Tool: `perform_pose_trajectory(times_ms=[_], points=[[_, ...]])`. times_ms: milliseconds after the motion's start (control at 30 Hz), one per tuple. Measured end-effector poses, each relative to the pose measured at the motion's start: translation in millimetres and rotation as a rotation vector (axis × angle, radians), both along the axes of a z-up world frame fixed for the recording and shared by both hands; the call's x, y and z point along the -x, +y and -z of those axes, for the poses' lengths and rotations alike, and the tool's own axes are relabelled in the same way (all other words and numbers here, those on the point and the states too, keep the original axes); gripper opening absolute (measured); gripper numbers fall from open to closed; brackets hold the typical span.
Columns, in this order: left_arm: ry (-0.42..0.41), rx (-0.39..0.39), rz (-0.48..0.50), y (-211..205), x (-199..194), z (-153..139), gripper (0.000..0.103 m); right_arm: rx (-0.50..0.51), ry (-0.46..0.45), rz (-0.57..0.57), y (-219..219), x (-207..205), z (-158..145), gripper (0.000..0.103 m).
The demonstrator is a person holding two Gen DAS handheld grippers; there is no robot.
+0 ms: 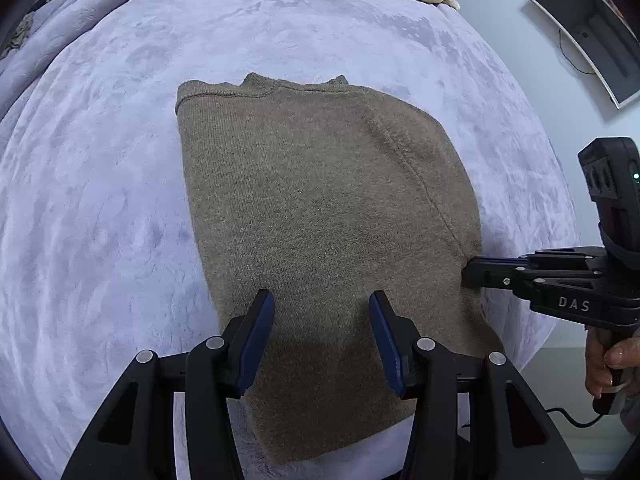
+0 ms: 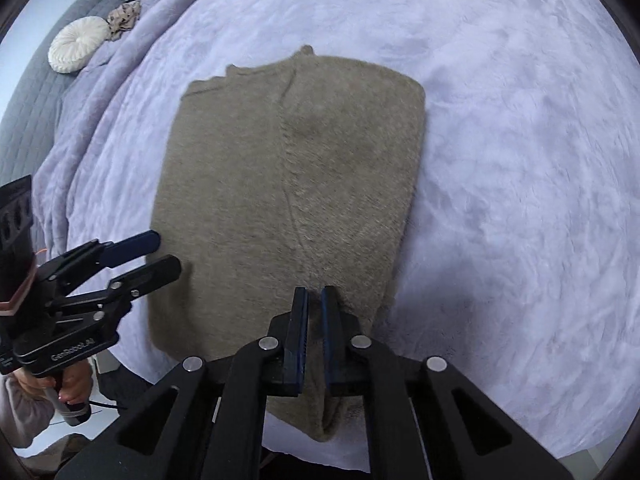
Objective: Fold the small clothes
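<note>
Sweater (image 1: pixel 320 216) flat on the bed (image 1: pixel 100 200) — right gripper (image 2: pixel 315 300) pinches its hem, left gripper (image 1: pixel 322 308) spread wide above it.

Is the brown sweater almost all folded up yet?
Partly. The brown sweater lies flat on the purple blanket as a neat rectangle, sleeves already tucked in. The right gripper is pinched on its near edge, while the left gripper is open above the hem, gripping nothing. The bottom-to-collar fold looks left to do.

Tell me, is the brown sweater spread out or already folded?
Partly folded: the sweater forms a narrow rectangle, no sleeves showing, a diagonal seam across its top layer.
</note>
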State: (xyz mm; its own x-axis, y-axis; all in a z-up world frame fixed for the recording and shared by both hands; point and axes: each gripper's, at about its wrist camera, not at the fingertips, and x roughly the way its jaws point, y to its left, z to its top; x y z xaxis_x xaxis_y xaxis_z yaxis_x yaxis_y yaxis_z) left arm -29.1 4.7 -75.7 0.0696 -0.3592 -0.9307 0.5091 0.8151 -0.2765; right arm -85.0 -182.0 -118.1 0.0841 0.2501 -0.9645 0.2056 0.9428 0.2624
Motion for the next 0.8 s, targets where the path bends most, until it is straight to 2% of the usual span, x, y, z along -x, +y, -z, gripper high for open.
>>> perform_pose_trajectory(times_ms=[100,233,500,600,667,800], points=[[-0.009,-0.013,0.016,-3.5,2.2,2.5,0.051,-0.008,0.011,0.023,-4.0,4.3,11.7,0.001],[-0.018,-0.021,0.018,-4.9,3.7,4.1,0.051,0.025,0.001,0.000,-0.2,2.8,20.2,0.001],[-0.028,-0.051,0.024,-4.5,11.8,-1.6,0.051,0.026,0.027,0.014,-1.5,7.0,18.6,0.001],[-0.005,-0.054,0.019,0.1,16.2,-5.7,0.051,0.001,0.039,0.053,-7.5,11.5,13.7,0.001],[0.017,-0.055,0.020,4.0,19.9,-6.7,0.051,-0.022,0.052,0.078,-7.8,14.8,9.7,0.006],[0.065,-0.081,0.036,13.0,30.5,-1.9,0.051,-0.017,0.085,0.085,-8.2,26.9,1.5,0.009]])
